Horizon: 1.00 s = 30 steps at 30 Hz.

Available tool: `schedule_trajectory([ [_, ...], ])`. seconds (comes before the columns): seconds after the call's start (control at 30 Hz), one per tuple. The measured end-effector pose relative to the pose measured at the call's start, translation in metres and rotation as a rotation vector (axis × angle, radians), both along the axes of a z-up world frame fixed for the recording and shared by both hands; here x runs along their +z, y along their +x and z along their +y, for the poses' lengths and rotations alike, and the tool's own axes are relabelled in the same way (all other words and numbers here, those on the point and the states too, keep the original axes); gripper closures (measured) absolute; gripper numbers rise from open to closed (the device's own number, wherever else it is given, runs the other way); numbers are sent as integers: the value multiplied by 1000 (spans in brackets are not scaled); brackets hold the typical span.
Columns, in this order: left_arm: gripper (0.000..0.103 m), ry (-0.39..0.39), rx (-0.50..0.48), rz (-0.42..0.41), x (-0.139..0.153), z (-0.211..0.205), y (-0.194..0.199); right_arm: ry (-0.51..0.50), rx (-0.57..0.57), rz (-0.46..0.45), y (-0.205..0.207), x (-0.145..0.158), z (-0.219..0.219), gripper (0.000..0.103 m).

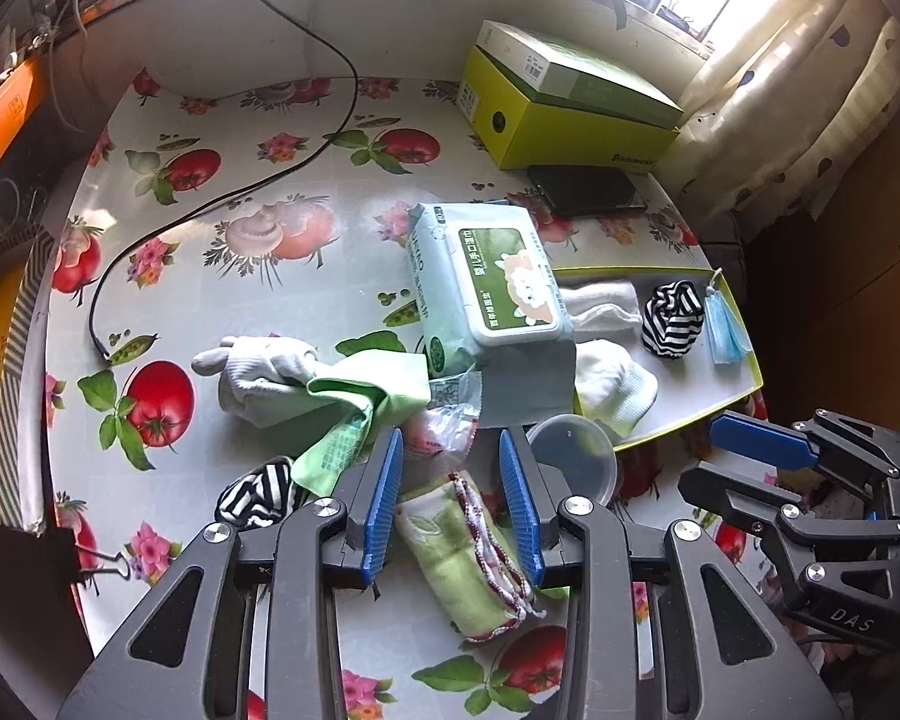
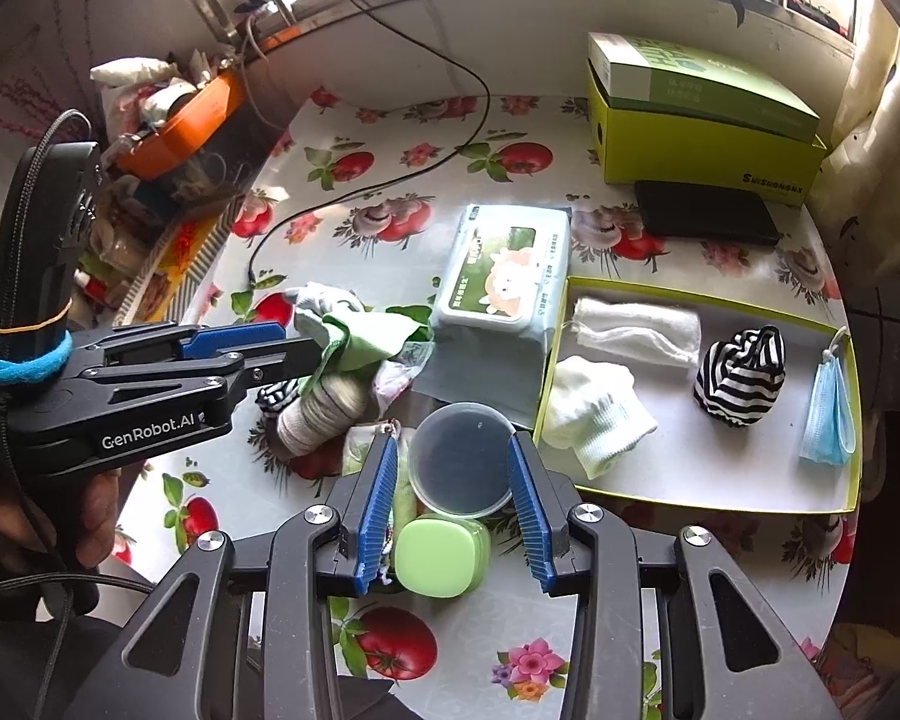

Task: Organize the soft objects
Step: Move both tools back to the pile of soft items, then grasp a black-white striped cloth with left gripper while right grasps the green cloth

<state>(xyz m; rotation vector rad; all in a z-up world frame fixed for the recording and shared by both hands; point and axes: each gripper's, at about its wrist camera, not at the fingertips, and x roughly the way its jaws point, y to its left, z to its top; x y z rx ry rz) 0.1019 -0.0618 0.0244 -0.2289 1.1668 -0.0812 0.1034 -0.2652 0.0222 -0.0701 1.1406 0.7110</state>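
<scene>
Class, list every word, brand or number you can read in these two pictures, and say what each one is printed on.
"GenRobot.AI": side of the left gripper.
"DAS": body of the right gripper.
Yellow-green box: a brand line beginning "S", too blurred to spell.
Wipes pack: Chinese label, too small to read.

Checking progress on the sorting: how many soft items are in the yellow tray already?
4. A white rolled cloth at the back, a white sock at the front left corner, a striped bundle mid-tray, a blue mask along the right wall. None seem hidden.
</scene>
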Motion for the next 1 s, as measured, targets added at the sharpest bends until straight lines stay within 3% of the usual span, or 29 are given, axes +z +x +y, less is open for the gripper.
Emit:
schedule_trajectory([
  [0.5, 68, -12, 125, 15, -9, 56, -16, 5, 26, 5, -4, 2, 11, 66],
  [1.0, 68, -62, 255, 81, -39, 114, -27, 1, 72, 26, -1, -4, 36, 66],
])
